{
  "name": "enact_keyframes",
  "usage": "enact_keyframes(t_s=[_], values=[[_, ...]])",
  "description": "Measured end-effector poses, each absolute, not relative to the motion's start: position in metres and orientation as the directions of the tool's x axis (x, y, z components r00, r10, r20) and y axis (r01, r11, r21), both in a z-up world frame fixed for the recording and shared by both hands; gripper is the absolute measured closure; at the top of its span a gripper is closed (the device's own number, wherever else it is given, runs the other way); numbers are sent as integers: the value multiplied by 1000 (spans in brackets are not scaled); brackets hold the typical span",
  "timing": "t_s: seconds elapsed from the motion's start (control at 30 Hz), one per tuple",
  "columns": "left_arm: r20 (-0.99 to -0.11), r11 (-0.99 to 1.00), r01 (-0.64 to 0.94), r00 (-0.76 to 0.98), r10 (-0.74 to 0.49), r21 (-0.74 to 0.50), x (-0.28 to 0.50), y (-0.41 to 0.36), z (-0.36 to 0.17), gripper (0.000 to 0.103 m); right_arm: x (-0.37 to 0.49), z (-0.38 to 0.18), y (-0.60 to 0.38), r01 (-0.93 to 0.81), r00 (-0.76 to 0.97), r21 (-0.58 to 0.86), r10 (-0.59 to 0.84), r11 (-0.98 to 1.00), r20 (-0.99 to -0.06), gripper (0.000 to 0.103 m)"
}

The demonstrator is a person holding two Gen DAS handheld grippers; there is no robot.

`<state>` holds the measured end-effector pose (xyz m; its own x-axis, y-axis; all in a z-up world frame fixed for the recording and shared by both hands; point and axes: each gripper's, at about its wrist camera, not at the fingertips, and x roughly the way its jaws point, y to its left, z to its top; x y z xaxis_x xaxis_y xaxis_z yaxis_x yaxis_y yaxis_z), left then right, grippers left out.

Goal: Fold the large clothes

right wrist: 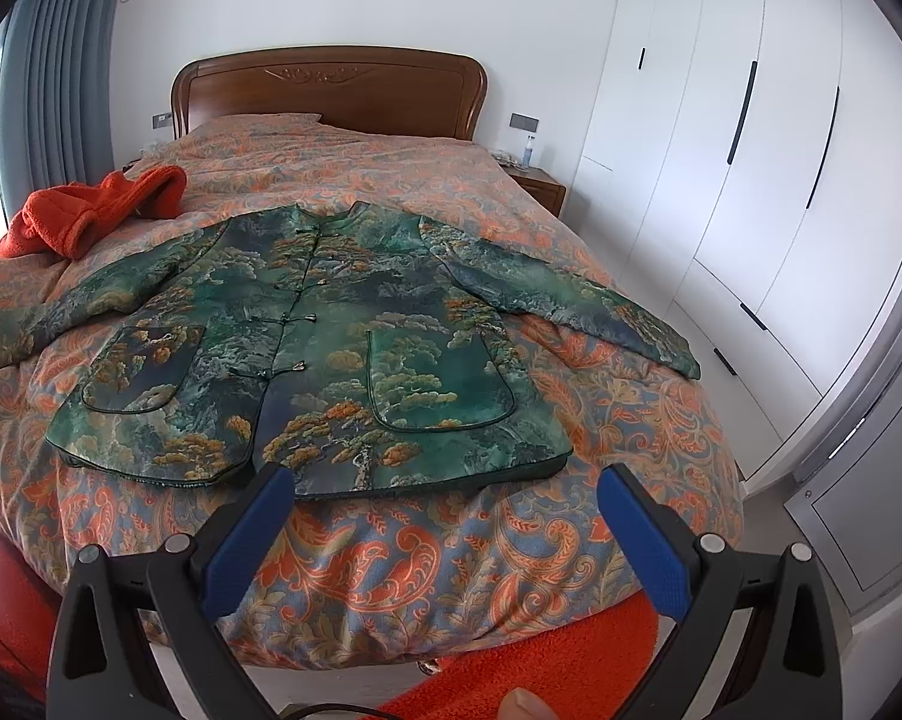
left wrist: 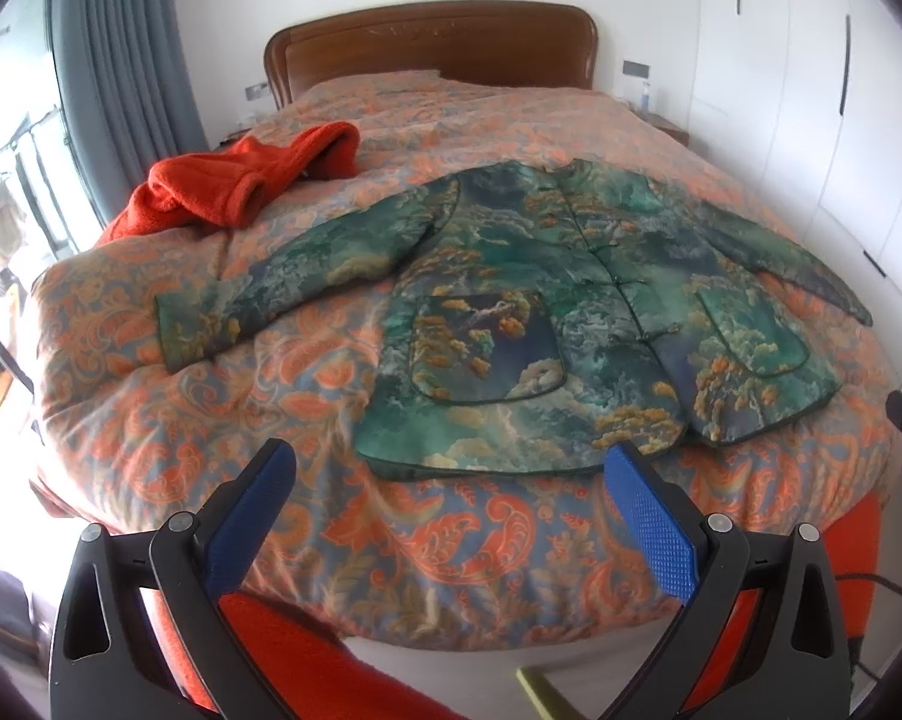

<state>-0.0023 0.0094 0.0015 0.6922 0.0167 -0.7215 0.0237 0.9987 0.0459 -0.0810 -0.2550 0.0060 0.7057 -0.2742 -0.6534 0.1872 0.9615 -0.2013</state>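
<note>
A green jacket (left wrist: 547, 306) (right wrist: 313, 342) printed with trees lies flat and face up on the bed, buttoned, both sleeves spread out to the sides. Its hem points toward me. My left gripper (left wrist: 451, 462) hovers open just short of the hem, above the quilt, with nothing between its blue pads (left wrist: 649, 510). My right gripper (right wrist: 445, 483) is likewise open and empty, near the hem's right half. The far end of the right sleeve (left wrist: 835, 294) reaches the bed's edge.
The bed carries an orange paisley quilt (left wrist: 271, 360) (right wrist: 601, 420). A red fleece garment (left wrist: 235, 180) (right wrist: 85, 210) lies bunched at the far left. A wooden headboard (right wrist: 331, 90) stands behind, white wardrobes (right wrist: 751, 180) on the right, and a red rug (right wrist: 541, 660) below the bed's foot.
</note>
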Motion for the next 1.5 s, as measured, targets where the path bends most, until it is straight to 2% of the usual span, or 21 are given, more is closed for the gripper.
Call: enact_keyframes(t_s=[1.5], values=[[-714,999,31,700,-4,25,-4,10,-4,0,-78,-1,-249,171,691,-207,-267,963,-671,0]])
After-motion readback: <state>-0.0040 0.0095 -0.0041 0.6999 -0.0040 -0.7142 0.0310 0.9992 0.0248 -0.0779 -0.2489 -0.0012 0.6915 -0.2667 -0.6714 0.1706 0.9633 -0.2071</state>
